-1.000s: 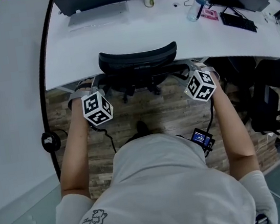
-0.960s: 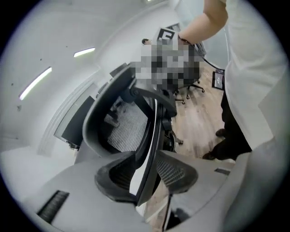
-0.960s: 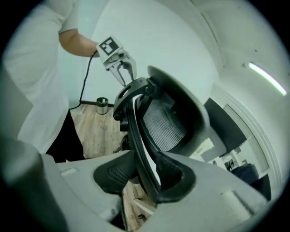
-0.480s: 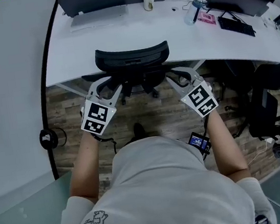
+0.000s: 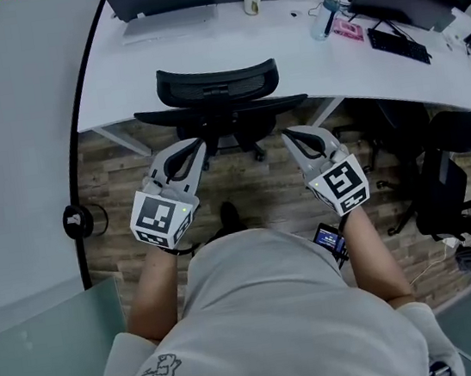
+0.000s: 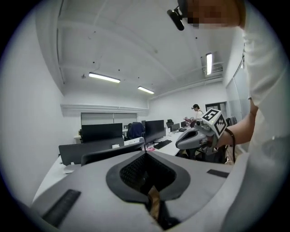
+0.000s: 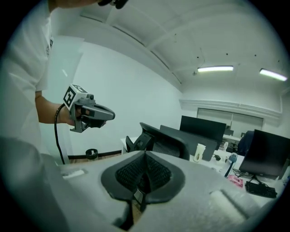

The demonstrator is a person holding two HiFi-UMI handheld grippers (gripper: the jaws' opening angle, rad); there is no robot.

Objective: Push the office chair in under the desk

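Head view shows the office chair point(image 5: 223, 113) tucked against the counter's point(image 5: 199, 49) near edge — stiff, probably heavy yet free-rolling, best pushed at the backrest point(image 5: 218, 81) top — with the left hand-held gripper point(image 5: 198, 146) and right hand-held gripper point(image 5: 288, 135) near it, both pressed together on nothing.

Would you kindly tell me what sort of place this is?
Most likely an open-plan office: a long white desk carries a monitor and a keyboard, an office chair stands at it, and strip lights run along the ceiling.
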